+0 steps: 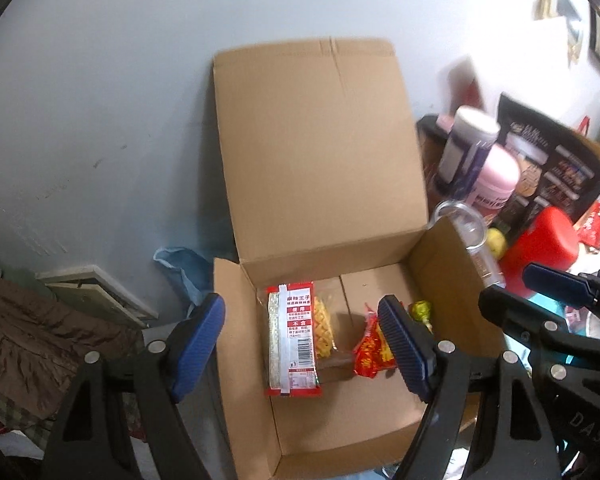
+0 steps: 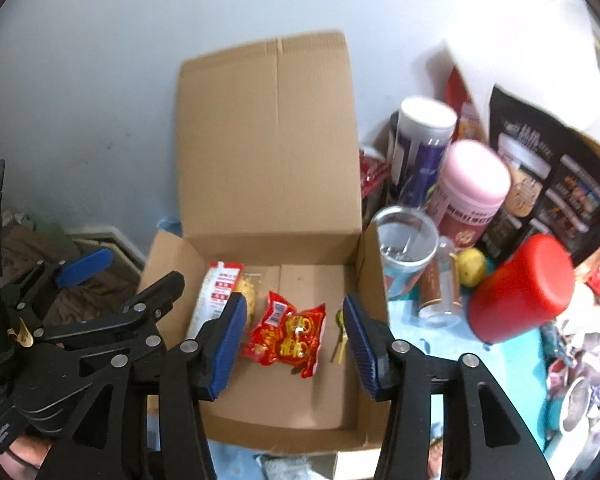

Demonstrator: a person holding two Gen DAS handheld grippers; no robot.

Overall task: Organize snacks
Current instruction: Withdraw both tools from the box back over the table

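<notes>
Cardboard box (image 2: 268, 152) sits open against the pale wall, lid flap standing straight up at the back, and both claws hang over it with nothing in them.

Left gripper (image 1: 300, 344) has its blue pads spread wide, about as wide as the box's left half, and nothing sits between them. The left pad hangs outside the box wall, the right pad (image 1: 400, 348) is over the floor of the box and overlaps the edge of the red snack packet (image 2: 290, 334) from this angle; whether it actually touches is hard to say.

Right gripper (image 2: 296, 344) is wide open too, fingers straddling that red packet from above, not pinching it. Looks like it's hovering rather than in contact.

Inside the box: a long red-and-white packet (image 1: 294, 340) with yellow twisty snacks showing through lies along the left side, the red packet is just right of it, and a small green-wrapped candy (image 1: 420, 310) sits near the right wall.

Right of the box, on a blue cloth, stuff is crowded together: a red canister (image 2: 520, 292), a pink-lidded tub (image 2: 474, 184), a clear cup (image 2: 406, 240) and a black snack bag (image 2: 556, 180).
</notes>
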